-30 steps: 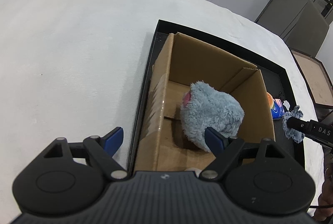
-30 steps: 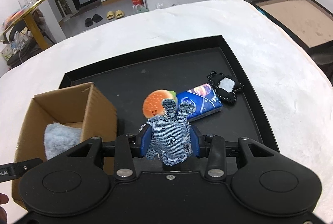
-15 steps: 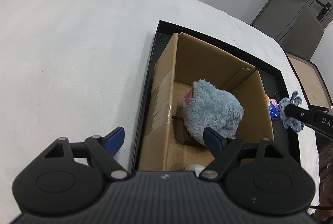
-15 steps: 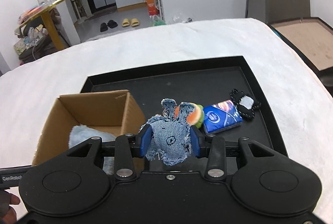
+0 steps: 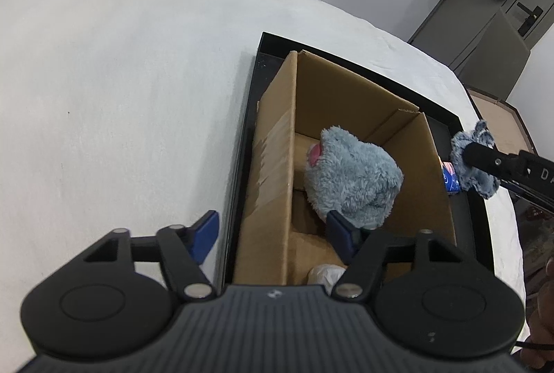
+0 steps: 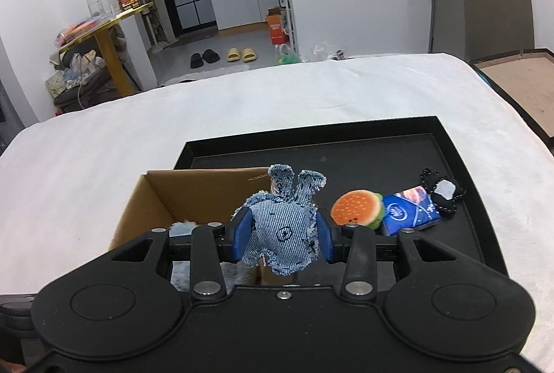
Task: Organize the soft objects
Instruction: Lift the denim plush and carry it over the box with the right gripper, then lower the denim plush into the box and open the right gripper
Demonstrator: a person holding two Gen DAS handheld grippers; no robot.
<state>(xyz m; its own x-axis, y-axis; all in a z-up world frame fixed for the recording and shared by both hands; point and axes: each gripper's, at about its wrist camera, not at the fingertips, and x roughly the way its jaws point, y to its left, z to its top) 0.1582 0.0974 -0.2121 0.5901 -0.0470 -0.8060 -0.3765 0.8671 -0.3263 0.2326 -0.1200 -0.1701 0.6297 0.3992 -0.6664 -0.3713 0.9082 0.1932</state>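
My right gripper (image 6: pixel 282 236), raised since a moment ago, clamps the denim toy (image 6: pixel 282 234) beside the cardboard box (image 5: pixel 346 137); my left gripper (image 5: pixel 273 234) is closing, straddling its wall, ready to steady it.

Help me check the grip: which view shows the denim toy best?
The right wrist view: the denim toy fills the right gripper, pads pressing both sides. The left wrist view shows it only small, at the edge, partly behind a finger.
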